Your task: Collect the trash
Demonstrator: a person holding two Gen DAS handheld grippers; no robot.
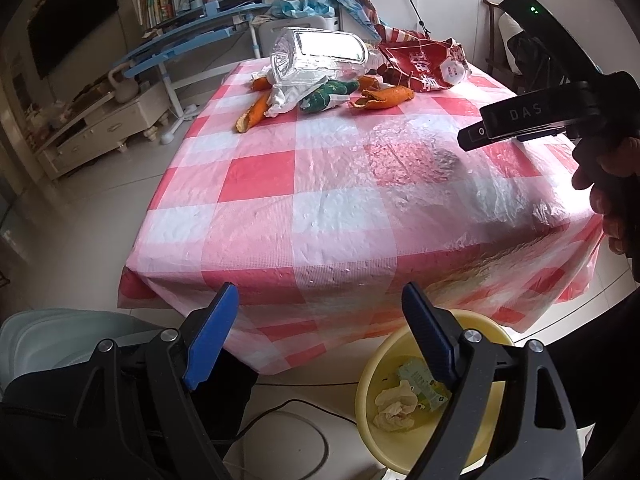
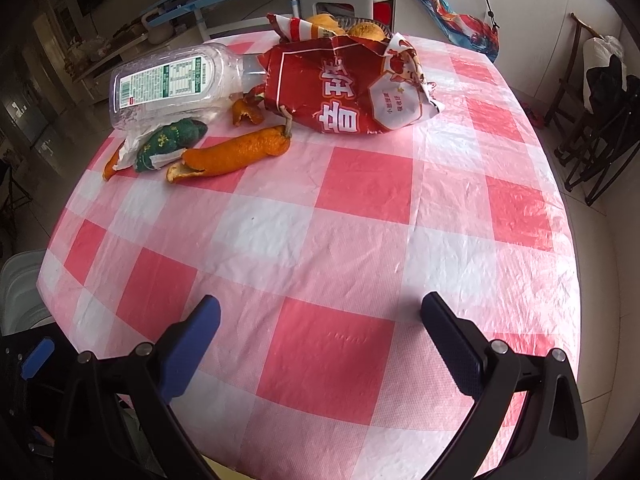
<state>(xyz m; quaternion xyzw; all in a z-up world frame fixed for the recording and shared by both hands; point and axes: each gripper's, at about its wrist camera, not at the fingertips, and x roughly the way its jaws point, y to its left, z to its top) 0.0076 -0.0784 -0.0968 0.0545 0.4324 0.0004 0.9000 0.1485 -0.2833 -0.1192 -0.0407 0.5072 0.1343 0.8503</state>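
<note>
Trash lies at the far side of the red-and-white checked table (image 1: 256, 172): a clear plastic bottle (image 1: 320, 58) on its side, a red snack bag (image 1: 424, 64), a green wrapper (image 1: 324, 94) and orange peels (image 1: 384, 100). In the right wrist view they show as the bottle (image 2: 172, 80), red bag (image 2: 348, 88), green wrapper (image 2: 168, 140) and a long peel (image 2: 236, 152). My left gripper (image 1: 320, 300) is open and empty, below the table's near edge, above a yellow bin (image 1: 372, 376) holding crumpled paper. My right gripper (image 2: 320, 312) is open and empty over the near tabletop.
A grey container (image 1: 48, 340) stands on the floor at the left. A cable (image 1: 296, 408) runs across the floor by the bin. A blue desk (image 1: 192, 36) and a low cabinet (image 1: 100, 128) stand beyond the table; a dark chair (image 2: 596, 128) is at the right.
</note>
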